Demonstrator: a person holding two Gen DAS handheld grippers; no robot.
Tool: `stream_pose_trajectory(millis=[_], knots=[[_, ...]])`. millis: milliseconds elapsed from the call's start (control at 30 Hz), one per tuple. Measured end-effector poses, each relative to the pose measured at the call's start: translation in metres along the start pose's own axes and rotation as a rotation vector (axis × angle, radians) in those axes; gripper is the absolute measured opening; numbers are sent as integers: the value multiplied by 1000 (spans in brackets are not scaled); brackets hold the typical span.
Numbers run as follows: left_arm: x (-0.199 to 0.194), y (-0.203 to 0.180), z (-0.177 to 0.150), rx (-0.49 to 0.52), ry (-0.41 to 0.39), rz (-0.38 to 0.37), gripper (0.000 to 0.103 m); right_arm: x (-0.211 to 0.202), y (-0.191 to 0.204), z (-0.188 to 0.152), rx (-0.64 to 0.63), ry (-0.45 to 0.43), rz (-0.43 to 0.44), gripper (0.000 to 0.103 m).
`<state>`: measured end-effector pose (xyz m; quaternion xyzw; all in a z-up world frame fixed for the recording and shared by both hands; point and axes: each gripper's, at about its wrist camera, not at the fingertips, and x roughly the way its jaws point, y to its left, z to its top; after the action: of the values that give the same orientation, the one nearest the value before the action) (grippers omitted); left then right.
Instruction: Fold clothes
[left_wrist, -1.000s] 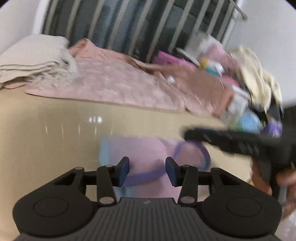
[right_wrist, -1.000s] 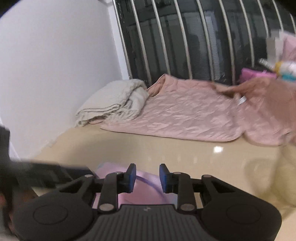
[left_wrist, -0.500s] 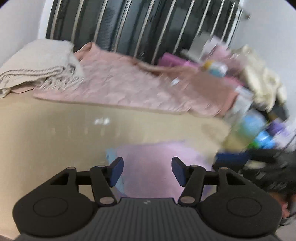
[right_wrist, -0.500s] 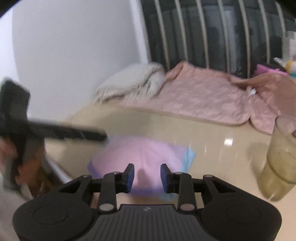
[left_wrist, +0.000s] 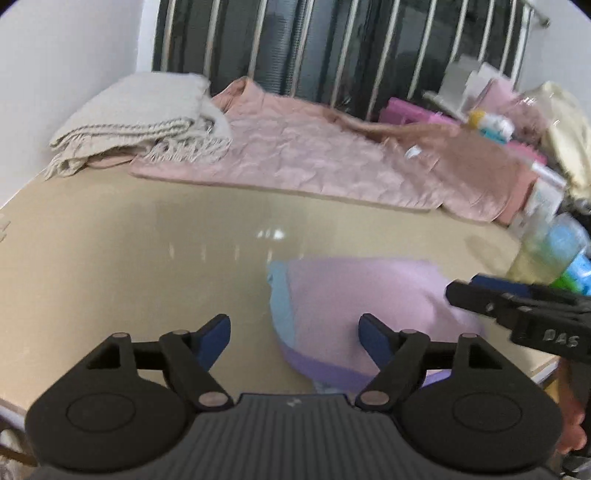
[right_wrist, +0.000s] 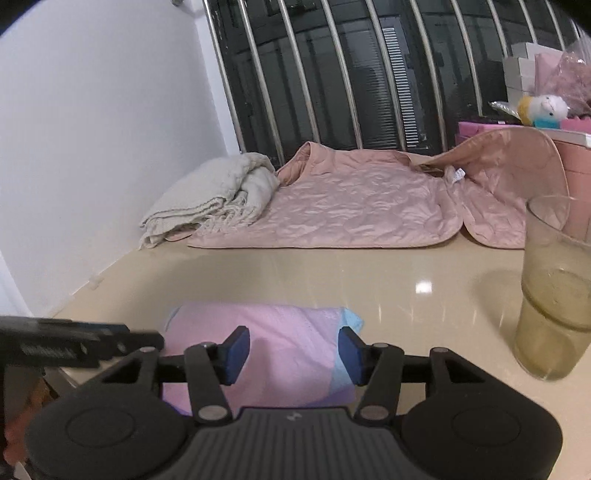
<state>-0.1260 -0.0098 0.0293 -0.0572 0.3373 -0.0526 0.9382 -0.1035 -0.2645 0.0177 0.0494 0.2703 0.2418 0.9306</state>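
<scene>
Both grippers open w/ nothing in them: left (left_wrist: 294, 338), right (right_wrist: 293, 353). Folded pink cloth (right_wrist: 273, 347) lying flat on beige table (right_wrist: 369, 273), near front edge, btwn the two. Glass (right_wrist: 554, 302) off to right, pink quilt (right_wrist: 354, 206) + grey blanket (right_wrist: 210, 199) at back.

The folded garment (right_wrist: 280, 347) is pale pink with a light blue edge at 3 o'clock. A quilted dusty-pink blanket (right_wrist: 354, 210) and a cream fringed throw (right_wrist: 210, 199) lie at 12 o'clock.

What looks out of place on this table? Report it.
A clear glass tumbler of yellowish liquid stands near the folded pink garment, a possible spill risk. A pink quilted jacket lies unfolded by the window bars.
</scene>
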Motion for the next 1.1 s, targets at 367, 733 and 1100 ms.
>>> stream_pose_trajectory(millis=[367, 733, 1100], knots=[[-4, -8, 5, -3, 7, 13, 80, 2, 9, -3, -47, 22, -42, 53], [1, -12, -3, 0, 44, -38, 87, 6, 1, -6, -9, 67, -64, 61], [9, -16, -10, 23, 73, -63, 87, 11, 3, -16, -7, 81, -49, 62]])
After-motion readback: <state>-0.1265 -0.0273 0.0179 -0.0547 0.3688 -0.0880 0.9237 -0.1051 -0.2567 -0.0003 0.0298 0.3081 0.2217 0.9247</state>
